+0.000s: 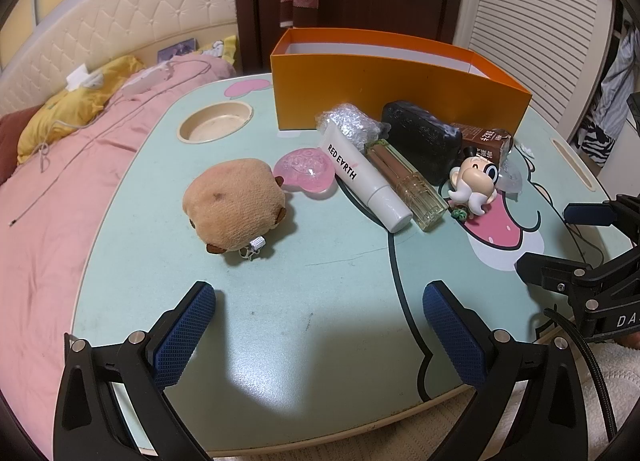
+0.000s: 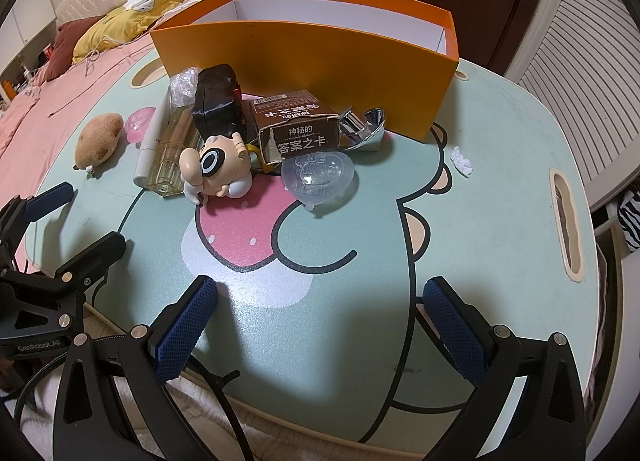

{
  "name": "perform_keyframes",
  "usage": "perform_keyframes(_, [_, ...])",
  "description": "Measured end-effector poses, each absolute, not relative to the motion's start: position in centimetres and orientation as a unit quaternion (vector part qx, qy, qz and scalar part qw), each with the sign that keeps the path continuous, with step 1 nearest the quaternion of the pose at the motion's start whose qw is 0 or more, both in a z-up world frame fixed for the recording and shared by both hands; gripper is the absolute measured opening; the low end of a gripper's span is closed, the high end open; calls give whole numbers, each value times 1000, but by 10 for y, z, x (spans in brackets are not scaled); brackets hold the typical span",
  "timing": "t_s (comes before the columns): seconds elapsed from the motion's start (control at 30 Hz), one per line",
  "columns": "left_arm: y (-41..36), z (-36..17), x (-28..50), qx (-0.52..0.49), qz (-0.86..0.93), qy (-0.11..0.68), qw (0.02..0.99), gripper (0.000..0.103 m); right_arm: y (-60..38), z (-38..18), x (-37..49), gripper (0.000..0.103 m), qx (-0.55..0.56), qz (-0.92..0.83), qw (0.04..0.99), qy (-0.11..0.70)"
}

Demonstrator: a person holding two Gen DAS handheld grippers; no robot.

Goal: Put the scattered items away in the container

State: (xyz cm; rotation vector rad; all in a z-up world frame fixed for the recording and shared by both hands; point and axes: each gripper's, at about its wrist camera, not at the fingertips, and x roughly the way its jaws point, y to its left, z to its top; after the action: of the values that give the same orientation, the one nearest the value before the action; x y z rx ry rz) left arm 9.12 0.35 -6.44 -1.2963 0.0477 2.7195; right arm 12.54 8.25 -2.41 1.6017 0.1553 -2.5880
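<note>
An open orange box (image 1: 384, 93) (image 2: 320, 57) stands at the back of the mint table. In front of it lie a black pouch (image 1: 420, 137), a white tube (image 1: 360, 177), a clear bottle (image 1: 408, 177), a brown card box (image 2: 296, 129), a cartoon figurine (image 2: 216, 169), a clear heart case (image 2: 318, 175), a pink heart case (image 1: 304, 171) and a tan plush (image 1: 236, 205). My left gripper (image 1: 320, 293) is open over bare table, short of the plush. My right gripper (image 2: 320, 289) is open too, short of the clear heart.
The table (image 1: 320, 361) has a round cup recess (image 1: 214, 123) at the back left and a slot (image 2: 566, 221) on the right. A crumpled paper scrap (image 2: 462, 159) lies right of the box. A pink bed (image 1: 48, 181) lies to the left.
</note>
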Motion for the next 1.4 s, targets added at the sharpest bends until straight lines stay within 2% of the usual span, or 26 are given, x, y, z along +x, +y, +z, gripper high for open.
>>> perform_keyframes(0.33, [-2,-62,93,-422,904,-5,72,102,83,-24,126,103,524,-849,47,50])
perform_keyframes(0.6, [-40,-37,104,-340,936,-67,56,101,83,-24,126,103,523,-850,48,49])
perform_keyframes(0.67, [-49,-34,104,-325,942,-74,44,97,83,-23,126,103,523,-850,48,49])
perform_keyframes(0.7, [-53,-34,102,-321,943,-76,37,89,83,-23,126,103,523,-850,48,49])
perform_keyframes(0.77, [-57,-36,97,-327,941,-80,36,83,82,-23,126,103,522,-850,48,50])
perform_keyframes(0.9, [-58,-40,82,-337,936,-89,45,83,81,-23,127,103,521,-850,49,52])
perform_keyframes(1.13, [-44,-44,50,-352,934,-46,45,83,82,-22,127,103,517,-853,55,53])
perform_keyframes(1.17, [-42,-47,48,-361,931,-41,46,75,82,-22,127,103,517,-853,55,53])
perform_keyframes(1.2, [-41,-50,46,-371,927,-37,47,53,83,-22,127,103,517,-853,56,53])
perform_keyframes(1.23, [-39,-54,44,-383,922,-34,48,50,83,-22,127,103,516,-853,56,53])
perform_keyframes(1.4, [-40,-53,53,-361,929,-40,64,49,83,-22,123,103,512,-855,61,54])
